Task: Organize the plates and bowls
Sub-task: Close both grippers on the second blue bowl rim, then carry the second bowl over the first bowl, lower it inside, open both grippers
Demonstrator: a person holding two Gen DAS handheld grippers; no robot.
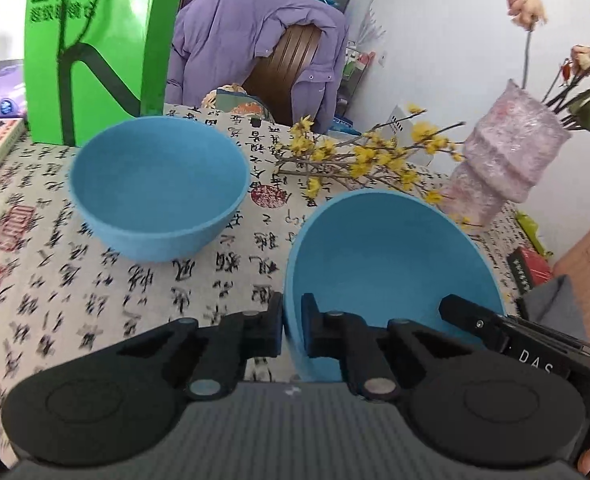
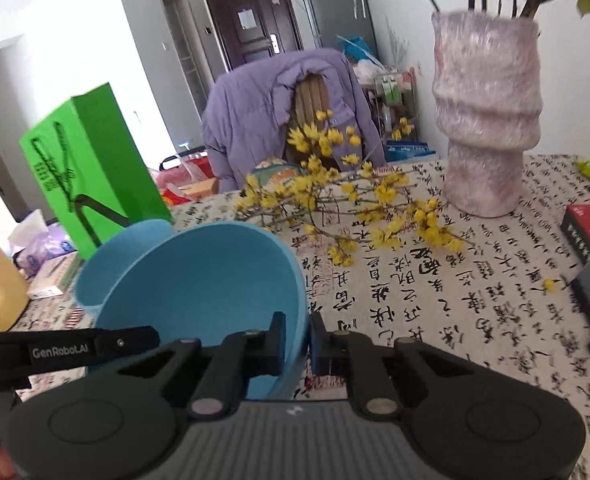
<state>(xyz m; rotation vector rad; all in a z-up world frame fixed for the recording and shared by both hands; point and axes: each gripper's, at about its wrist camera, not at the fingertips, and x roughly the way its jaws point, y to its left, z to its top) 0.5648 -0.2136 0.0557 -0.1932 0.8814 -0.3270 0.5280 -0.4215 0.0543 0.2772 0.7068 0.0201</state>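
1. Where the left wrist view looks down, the left gripper (image 1: 293, 330) pinches the left rim of the tilted blue bowl (image 1: 387, 268), whose lower edge hides behind the gripper body. A second blue bowl (image 1: 159, 188) stands upright on the tablecloth (image 1: 35, 280) toward its far left, blurred.
2. In the right wrist view, the right gripper (image 2: 297, 344) pinches the same bowl's right rim (image 2: 301, 304); the second bowl (image 2: 107, 264) is mostly hidden behind it, near the green bag (image 2: 91, 168).

- Plain blue bowl (image 1: 391, 264) between the black fingers (image 1: 273, 328).
- Second blue bowl (image 1: 159, 184) beyond them.
- Surface (image 1: 223, 276) cloth: cream, black calligraphy, red seals.
- Yellow blossoms (image 2: 335, 200); mottled pink vase (image 2: 487, 120); green bag (image 2: 91, 168).
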